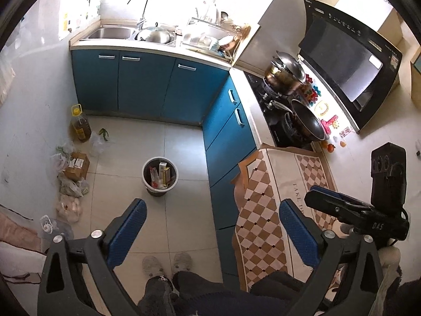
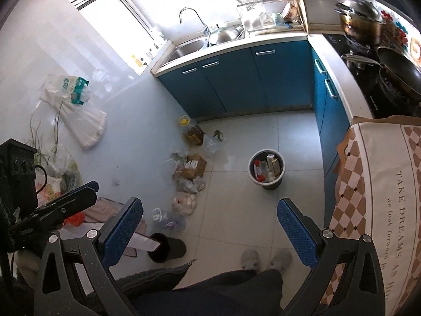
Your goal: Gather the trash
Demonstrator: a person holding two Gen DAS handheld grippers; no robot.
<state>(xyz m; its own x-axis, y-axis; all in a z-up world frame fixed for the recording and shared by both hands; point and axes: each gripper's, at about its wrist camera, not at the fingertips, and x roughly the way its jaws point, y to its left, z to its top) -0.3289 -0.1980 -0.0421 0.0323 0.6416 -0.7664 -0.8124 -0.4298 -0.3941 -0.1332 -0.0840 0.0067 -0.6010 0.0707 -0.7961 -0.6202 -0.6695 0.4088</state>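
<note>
Bin [image 1: 160, 176] sits mid-floor, already holding cartons, well below the left gripper [image 1: 213, 233], whose blue fingers are spread wide and empty. Over to the right view: right gripper [image 2: 210, 233] is gaping too, with bags [image 2: 185, 202] slumped along the wall. The risk, I'd say: thin plastic tearing or slipping if pinched badly.

The left black gripper with blue padded fingers [image 1: 213, 233] is held up high and points down, its two fingers spread wide with nothing between them. The right black gripper with blue padded fingers [image 2: 210, 231] is held the same way, wide apart and holding nothing. Both sit side by side above the person's dark-trousered legs [image 2: 223, 292] and grey slippered feet [image 1: 167, 263].
</note>
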